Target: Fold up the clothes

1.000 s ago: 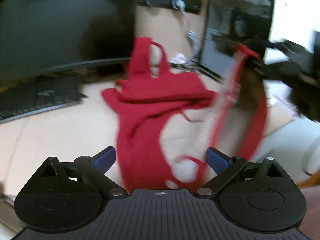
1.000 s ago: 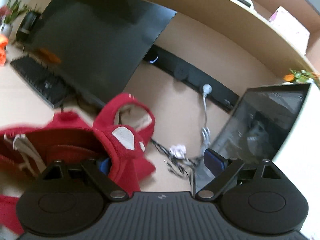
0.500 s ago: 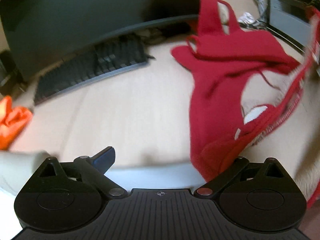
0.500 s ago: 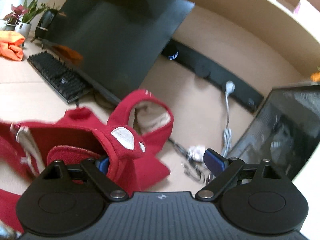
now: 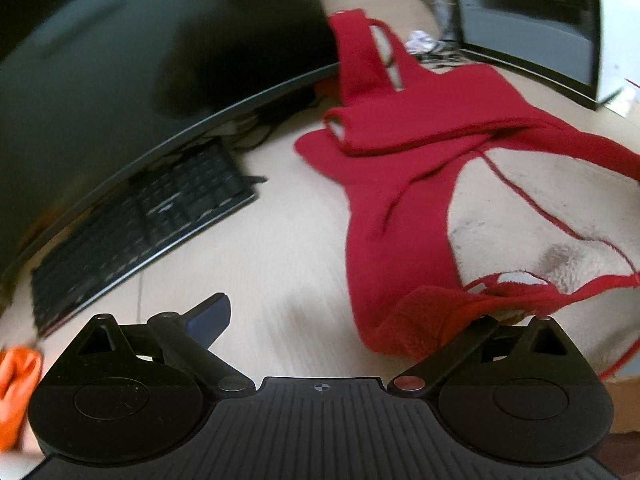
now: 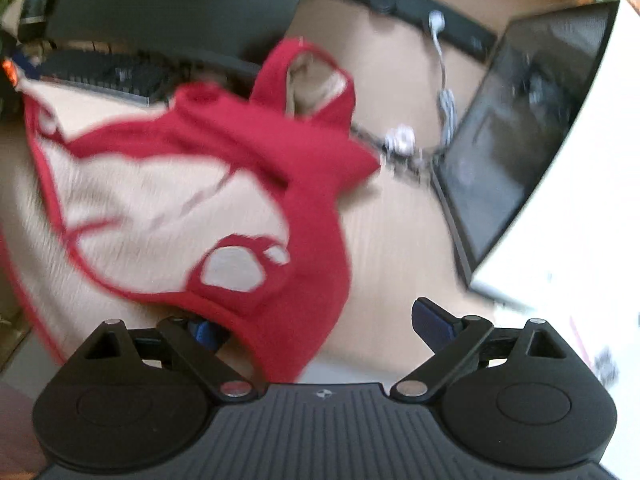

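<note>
**Ana:** Red fleece garment (image 5: 400, 168) is spread on the light wooden desk (image 5: 280, 248), cream lining turned up, with thin red cords trailing across that lining. From the left wrist view it sits ahead and to the right of the left gripper (image 5: 332, 316).

**Ben:** How do that gripper's fingers stand?

**Ana:** Wide apart. The left blue fingertip (image 5: 212, 314) is over bare desk, clear of the cloth. The near hem bunches right at the right-hand finger and covers its tip, so I can't tell whether that tip touches the fleece. Nothing is pinched between the two.

**Ben:** And the right gripper (image 6: 320, 324)?

**Ana:** Also spread wide. There the garment (image 6: 312, 240) lies ahead and to the left, its near edge draped over the left finger so only a sliver of blue pad shows beneath. The right fingertip (image 6: 434, 320) stands apart from the cloth, above bare desk. A white patch shows on the red near that edge.

**Ben:** What's around it?

**Ana:** A black keyboard (image 5: 140, 220) left of the garment under a dark curved monitor (image 5: 140, 60), a second dark screen (image 6: 516, 140) at right, a white cable (image 6: 444, 92) behind, and something orange (image 5: 16, 384) at the left edge. The right wrist view is blurred.
</note>
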A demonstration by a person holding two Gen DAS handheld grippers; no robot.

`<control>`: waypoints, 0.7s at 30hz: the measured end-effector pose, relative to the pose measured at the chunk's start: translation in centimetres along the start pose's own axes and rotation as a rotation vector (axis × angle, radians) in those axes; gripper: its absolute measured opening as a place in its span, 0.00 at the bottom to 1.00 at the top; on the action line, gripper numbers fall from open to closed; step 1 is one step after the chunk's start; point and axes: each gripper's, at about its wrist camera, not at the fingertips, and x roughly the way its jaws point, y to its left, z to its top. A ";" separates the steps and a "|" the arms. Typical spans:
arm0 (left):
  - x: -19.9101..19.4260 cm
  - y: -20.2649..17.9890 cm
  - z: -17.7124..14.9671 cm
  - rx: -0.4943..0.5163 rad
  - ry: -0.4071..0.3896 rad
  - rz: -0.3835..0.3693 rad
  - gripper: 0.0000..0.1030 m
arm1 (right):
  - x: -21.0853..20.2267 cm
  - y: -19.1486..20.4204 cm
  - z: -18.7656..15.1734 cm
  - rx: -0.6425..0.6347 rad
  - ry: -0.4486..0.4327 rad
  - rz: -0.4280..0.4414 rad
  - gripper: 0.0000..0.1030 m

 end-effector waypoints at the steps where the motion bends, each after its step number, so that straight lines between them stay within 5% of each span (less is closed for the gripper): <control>1: 0.3 0.1 0.0 0.010 -0.005 -0.014 0.99 | 0.2 0.5 -0.6 0.010 0.021 -0.031 0.91; 5: 0.7 0.2 -0.8 0.019 -0.008 -0.038 0.99 | -0.3 -0.6 -1.3 0.030 0.020 -0.187 0.91; 9: 0.8 -1.4 -1.8 0.011 0.043 -0.041 1.00 | -1.6 -5.5 0.1 0.091 -0.049 -0.209 0.92; 16: 0.1 -7.0 -1.1 -0.075 0.143 0.072 1.00 | 1.2 -11.8 2.4 0.018 -0.123 -0.042 0.92; 21: -2.3 -8.4 -0.8 -0.107 0.134 0.115 1.00 | 1.9 -16.7 4.0 0.024 -0.157 0.058 0.92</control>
